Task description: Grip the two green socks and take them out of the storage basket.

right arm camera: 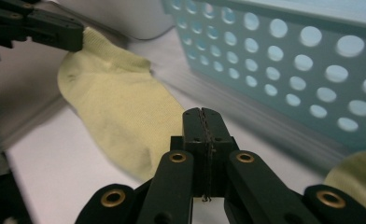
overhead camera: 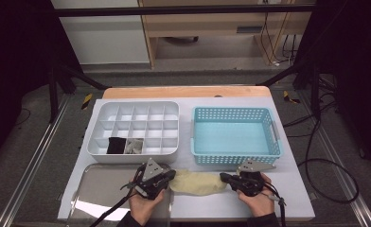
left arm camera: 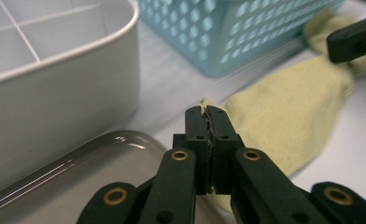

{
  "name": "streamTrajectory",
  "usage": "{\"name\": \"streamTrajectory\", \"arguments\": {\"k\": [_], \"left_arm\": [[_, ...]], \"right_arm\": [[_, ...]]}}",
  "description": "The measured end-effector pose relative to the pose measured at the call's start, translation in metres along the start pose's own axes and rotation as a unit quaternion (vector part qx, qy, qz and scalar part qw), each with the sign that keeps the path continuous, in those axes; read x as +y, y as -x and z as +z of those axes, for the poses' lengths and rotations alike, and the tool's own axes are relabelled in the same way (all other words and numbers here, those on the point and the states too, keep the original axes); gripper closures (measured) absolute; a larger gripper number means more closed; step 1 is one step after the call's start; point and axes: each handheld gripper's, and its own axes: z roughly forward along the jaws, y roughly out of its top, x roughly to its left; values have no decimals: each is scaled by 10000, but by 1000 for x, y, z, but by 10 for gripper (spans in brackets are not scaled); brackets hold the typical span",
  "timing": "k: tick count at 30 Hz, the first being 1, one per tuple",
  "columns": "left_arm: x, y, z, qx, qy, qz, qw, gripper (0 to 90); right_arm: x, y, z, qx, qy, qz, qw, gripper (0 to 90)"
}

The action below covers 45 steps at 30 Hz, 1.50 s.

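A pale yellow sock (overhead camera: 198, 183) lies flat on the white table top near the front edge, stretched between my two grippers. My left gripper (overhead camera: 171, 176) is shut at the sock's left end; in the left gripper view its jaws (left arm camera: 206, 112) meet over the sock's edge (left arm camera: 288, 121). My right gripper (overhead camera: 224, 178) is shut at the sock's right end. In the right gripper view its jaws (right arm camera: 203, 114) are pressed together with the sock (right arm camera: 120, 107) running under them. More yellow fabric (right arm camera: 354, 179) shows at that view's lower right.
A white compartment box (overhead camera: 136, 103) stands behind the left gripper, with a black item (overhead camera: 116, 145) and a grey item (overhead camera: 135, 145) in its front cells. A light blue basket (overhead camera: 233, 109) stands behind the right gripper. A shiny metal tray (overhead camera: 98, 184) lies at the front left.
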Motion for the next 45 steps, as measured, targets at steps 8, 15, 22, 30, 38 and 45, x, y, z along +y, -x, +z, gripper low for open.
{"name": "streamTrajectory", "arguments": {"k": [8,15,22,30,38,45], "left_arm": [[-2,-2,4,102,-107,62,9999,867],[-4,2,2,169,-106,171,9997,870],[-8,-2,-9,348,-40,169,9992,873],[-14,-10,-16,429,-31,54,9991,873],[-15,-8,-13,239,17,-58,9997,874],[-17,12,-11,-295,36,-96,9995,873]], "right_arm": [[4,-1,0,-335,344,-134,9988,763],[-14,-6,-8,-353,259,26,9990,617],[-22,-5,10,-398,-75,103,9991,583],[-16,-11,21,-323,-135,80,9994,640],[-14,-13,21,-173,-268,33,9995,882],[-14,-8,-20,-143,-155,373,9991,881]]}}
